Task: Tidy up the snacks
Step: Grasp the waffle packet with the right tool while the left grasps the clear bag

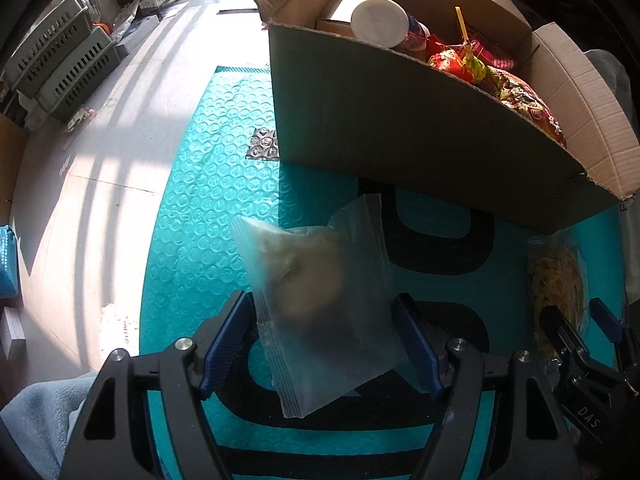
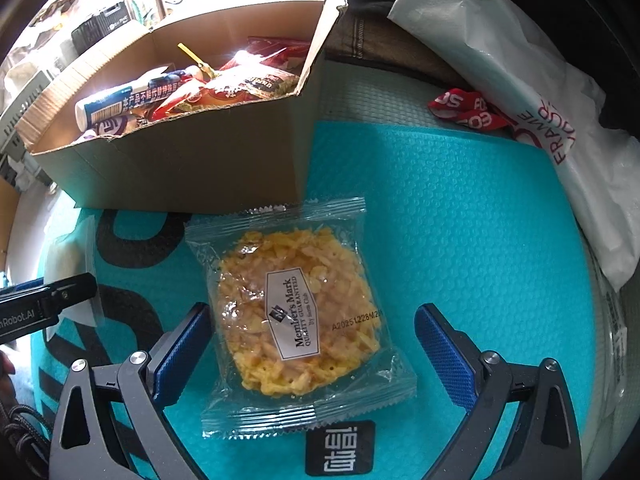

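A frosted see-through snack packet (image 1: 316,272) lies on the teal bubble mat (image 1: 208,220). My left gripper (image 1: 322,300) points down over it, open, a blue pad on either side close to the packet's edges. A clear packet of yellow flaky cracker (image 2: 296,308) with a white label lies between the spread fingers of my open right gripper (image 2: 314,308), with a gap on both sides. Behind both stands an open cardboard box (image 1: 380,120) holding a white-capped tube (image 1: 378,20) and red snack bags (image 1: 520,96). In the left wrist view the right gripper (image 1: 576,312) shows at the right edge.
Stacked grey-green crates (image 1: 60,60) stand on the floor at the far left. A white plastic bag (image 2: 520,100) and a red wrapper (image 2: 468,110) lie at the mat's right rim. A light blue cloth (image 1: 36,412) sits at the lower left. The box's flaps (image 2: 324,32) stand up.
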`<state>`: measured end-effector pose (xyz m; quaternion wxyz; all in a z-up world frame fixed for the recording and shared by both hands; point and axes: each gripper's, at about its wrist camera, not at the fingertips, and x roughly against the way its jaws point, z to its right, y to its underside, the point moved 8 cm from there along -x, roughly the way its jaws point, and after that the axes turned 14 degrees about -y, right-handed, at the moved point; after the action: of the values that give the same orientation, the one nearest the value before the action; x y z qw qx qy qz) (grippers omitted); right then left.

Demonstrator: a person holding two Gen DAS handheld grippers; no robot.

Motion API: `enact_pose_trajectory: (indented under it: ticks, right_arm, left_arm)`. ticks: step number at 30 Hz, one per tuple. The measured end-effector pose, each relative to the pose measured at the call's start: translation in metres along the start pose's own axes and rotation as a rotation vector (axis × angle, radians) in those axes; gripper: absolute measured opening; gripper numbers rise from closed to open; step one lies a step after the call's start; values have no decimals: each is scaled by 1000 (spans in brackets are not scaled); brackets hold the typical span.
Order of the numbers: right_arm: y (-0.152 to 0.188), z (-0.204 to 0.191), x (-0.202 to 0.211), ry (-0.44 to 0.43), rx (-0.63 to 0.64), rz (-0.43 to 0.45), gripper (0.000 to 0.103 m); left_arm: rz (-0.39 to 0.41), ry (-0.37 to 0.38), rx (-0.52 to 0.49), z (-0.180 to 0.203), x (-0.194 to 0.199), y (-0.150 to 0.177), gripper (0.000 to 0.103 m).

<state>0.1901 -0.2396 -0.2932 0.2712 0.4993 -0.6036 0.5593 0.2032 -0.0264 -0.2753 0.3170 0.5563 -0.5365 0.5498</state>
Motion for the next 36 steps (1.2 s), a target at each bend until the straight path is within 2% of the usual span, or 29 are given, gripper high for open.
enact_pose_trajectory:
  ticks: [1,3,5,7,10,13,14,18,24,32,36]
  right_arm:
    - [1,1,-3,-8,-4,-6,102]
    - [2,4,-10,-27,-23,-21,102]
    - [4,7,-18,-45,-44,-43,102]
    - [3,8,-20,-19,-29,-32,102]
    - [4,5,-20,-14,-25,-27,101]
    - [8,-1,-14,-11,-22,-13,90]
    - [10,-2,-12,-13,-20,-10,83]
    - [20,-5,-4,1,-41,-6,78]
    - [49,-11,12,-25,-37,-35,77]
    - [103,-21,37,-55,-44,-65,77]
    - [107,-22,40,-66,-59,-79,77]
  left_arm:
    - [1,-18,-14,0,-2,1,76]
    - [4,-47,-33,-1,-5,1,91]
    - [-3,-46,-17,-5,-10,2,99]
    - [-7,-11,19,-12,-12,2,99]
    - [21,-6,23,-16,-11,5,98]
    - [57,3,49,-22,-7,9,83]
    - [65,3,55,-24,-5,10,74]
    - [86,19,33,-28,1,12,52]
    - [102,78,-58,-18,12,34,50]
    - [45,203,-211,18,34,87,50]
    - [32,217,-246,25,42,108,50]
